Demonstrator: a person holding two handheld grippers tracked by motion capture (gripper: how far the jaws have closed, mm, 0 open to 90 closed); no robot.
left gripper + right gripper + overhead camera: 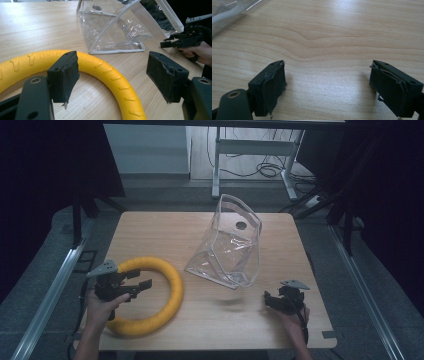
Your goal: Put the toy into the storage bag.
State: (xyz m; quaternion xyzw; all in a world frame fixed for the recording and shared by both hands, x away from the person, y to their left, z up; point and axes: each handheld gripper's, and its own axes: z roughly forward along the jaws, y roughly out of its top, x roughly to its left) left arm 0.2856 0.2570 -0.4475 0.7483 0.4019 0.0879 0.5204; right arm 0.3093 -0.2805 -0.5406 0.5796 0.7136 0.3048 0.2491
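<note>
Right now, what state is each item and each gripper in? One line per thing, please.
Yellow ring: lying flat on the table, not gripped.
Clear bag: standing, leaning over, top open, looks empty.
Left gripper: open, jaws over the ring, one on either side of its tube.
Right gripper: open, holding nothing, low over bare wood.

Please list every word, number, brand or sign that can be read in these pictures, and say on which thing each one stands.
Yellow ring: raised letters in the left gripper view, seen upside down; they may read "Ring", but I cannot be sure. The other raised shapes along it are a pattern, not text.
Clear bag: no print to be seen.
Table: none.
Left tool and right tool: no labels.
</note>
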